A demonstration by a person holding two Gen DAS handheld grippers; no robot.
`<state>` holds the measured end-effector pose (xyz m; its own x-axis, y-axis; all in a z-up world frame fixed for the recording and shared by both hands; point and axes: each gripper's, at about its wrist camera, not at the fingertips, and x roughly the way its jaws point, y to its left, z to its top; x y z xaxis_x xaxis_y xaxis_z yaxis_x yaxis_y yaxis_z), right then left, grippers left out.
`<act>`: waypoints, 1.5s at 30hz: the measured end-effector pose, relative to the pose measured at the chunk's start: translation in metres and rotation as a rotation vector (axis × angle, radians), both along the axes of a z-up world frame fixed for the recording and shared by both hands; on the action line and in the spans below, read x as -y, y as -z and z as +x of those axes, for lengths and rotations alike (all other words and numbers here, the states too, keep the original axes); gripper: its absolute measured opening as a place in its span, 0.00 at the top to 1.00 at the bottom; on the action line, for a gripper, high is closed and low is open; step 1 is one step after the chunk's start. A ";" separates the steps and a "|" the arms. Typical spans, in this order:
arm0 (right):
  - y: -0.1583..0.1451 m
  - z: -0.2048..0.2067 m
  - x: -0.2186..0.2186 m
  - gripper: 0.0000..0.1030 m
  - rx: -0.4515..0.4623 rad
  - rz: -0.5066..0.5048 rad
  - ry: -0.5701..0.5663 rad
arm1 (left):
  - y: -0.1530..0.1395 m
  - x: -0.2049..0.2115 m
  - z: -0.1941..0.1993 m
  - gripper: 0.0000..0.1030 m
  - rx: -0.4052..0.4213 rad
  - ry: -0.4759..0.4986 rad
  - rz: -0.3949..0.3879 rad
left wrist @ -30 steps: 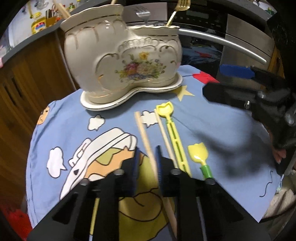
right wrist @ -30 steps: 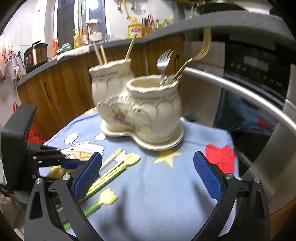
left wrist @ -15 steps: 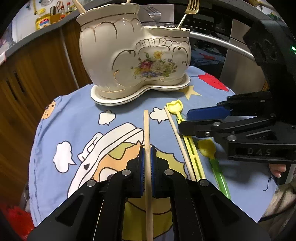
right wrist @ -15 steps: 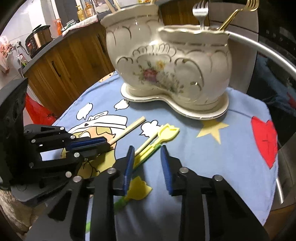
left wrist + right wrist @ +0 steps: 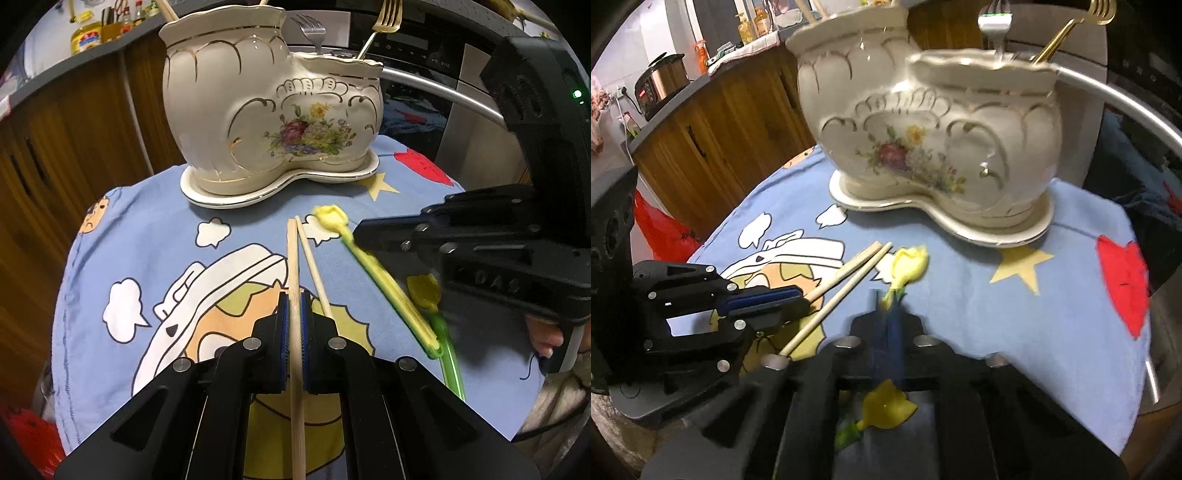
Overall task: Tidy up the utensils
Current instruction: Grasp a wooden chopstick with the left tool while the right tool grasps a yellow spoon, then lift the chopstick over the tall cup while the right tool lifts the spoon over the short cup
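Observation:
A cream boot-shaped ceramic holder (image 5: 273, 122) (image 5: 923, 129) stands on the blue cartoon cloth (image 5: 129, 258), with a silver fork (image 5: 314, 31) and a gold fork (image 5: 384, 18) in its low part. My left gripper (image 5: 294, 310) (image 5: 801, 295) is shut on a wooden chopstick (image 5: 293, 258). A second chopstick (image 5: 314, 266) lies just to its right. My right gripper (image 5: 892, 306) (image 5: 364, 236) has its jaws closing, and its pads press on the long yellow utensil (image 5: 384, 280) (image 5: 908, 262). A yellow tulip-headed utensil (image 5: 424, 291) (image 5: 884, 406) with a green handle lies under that gripper.
A steel oven handle (image 5: 443, 92) runs behind the holder. Wooden cabinets (image 5: 74, 129) stand to the left, with a cooker (image 5: 659, 85) on the counter. A red bag (image 5: 661, 236) sits below the table's left edge. The cloth's right half (image 5: 1071, 314) is bare.
My right gripper came in from wide open and closed on the long yellow utensil, which has swung off its earlier line. My left gripper tightened on the chopstick and stayed put.

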<state>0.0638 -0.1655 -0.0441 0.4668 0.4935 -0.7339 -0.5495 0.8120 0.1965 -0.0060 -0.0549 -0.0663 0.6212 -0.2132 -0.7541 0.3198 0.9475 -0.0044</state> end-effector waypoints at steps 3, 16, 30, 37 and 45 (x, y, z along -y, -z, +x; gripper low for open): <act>0.003 0.002 0.001 1.00 -0.038 -0.004 -0.016 | 0.000 0.000 0.000 0.94 0.000 0.000 0.000; 0.006 -0.009 -0.027 0.72 0.028 -0.140 -0.024 | 0.001 -0.002 0.001 0.94 0.000 0.001 -0.006; -0.016 -0.016 0.009 0.90 0.040 0.036 -0.037 | -0.002 -0.002 0.002 0.94 -0.002 -0.005 -0.034; -0.055 -0.027 0.038 0.90 0.145 0.177 -0.035 | -0.028 -0.012 -0.013 0.94 0.119 -0.010 -0.108; -0.091 -0.023 0.079 0.90 0.325 0.330 0.086 | -0.068 -0.012 -0.042 0.94 0.362 0.045 -0.204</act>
